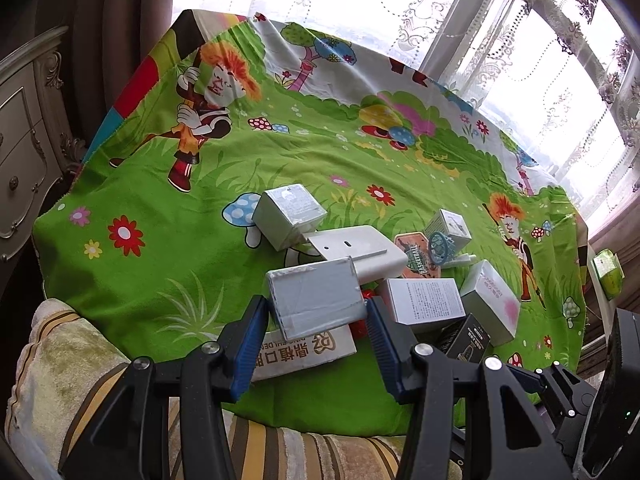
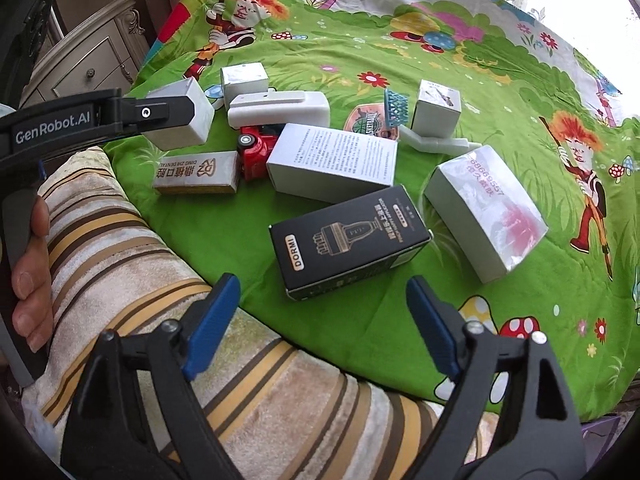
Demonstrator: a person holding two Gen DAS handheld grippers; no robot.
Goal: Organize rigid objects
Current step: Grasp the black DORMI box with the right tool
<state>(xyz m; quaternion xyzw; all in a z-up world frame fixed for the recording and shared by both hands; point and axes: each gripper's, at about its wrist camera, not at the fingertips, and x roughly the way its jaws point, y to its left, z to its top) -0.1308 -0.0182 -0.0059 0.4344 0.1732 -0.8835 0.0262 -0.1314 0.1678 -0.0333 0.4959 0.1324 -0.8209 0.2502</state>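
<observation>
1. The right gripper (image 2: 320, 324) hangs low over the striped plush cover (image 2: 168, 264) at the near edge of the worktop, its jaws spread wide and holding nothing.
2. Just ahead of those blue pads lies a black DORMI box (image 2: 348, 236), flat on the green cartoon cloth (image 2: 400, 56).
3. To its right, apart from it, a white box with pink print (image 2: 486, 210) lies at an angle.
4. Behind the black box, a white box with small black text (image 2: 334, 162) rests with its left end against a red toy truck (image 2: 256, 152).
5. Left of the truck lies a flat dental box with Chinese lettering (image 2: 198, 174).
6. The left gripper (image 1: 316, 320) has its jaws clamped on a plain grey-white box (image 1: 314, 300), held lifted and tilted above the dental box; in the right wrist view the same box (image 2: 184, 114) shows beyond the black arm marked GenRobot.AI.
7. Behind the truck sits a white rounded plastic device (image 2: 280, 108), and behind that a small white cube-shaped box (image 2: 244, 76).
8. Farther right, a basketball badge (image 2: 366, 122) lies on the cloth with a blue toy hoop (image 2: 396, 106) standing at its edge, a white plastic piece (image 2: 436, 142) beside it, and another small white box (image 2: 438, 110) just behind.
9. At the far left stands a cream carved cabinet (image 1: 24, 152); lace curtains (image 1: 520, 40) hang along the window beyond the worktop.
</observation>
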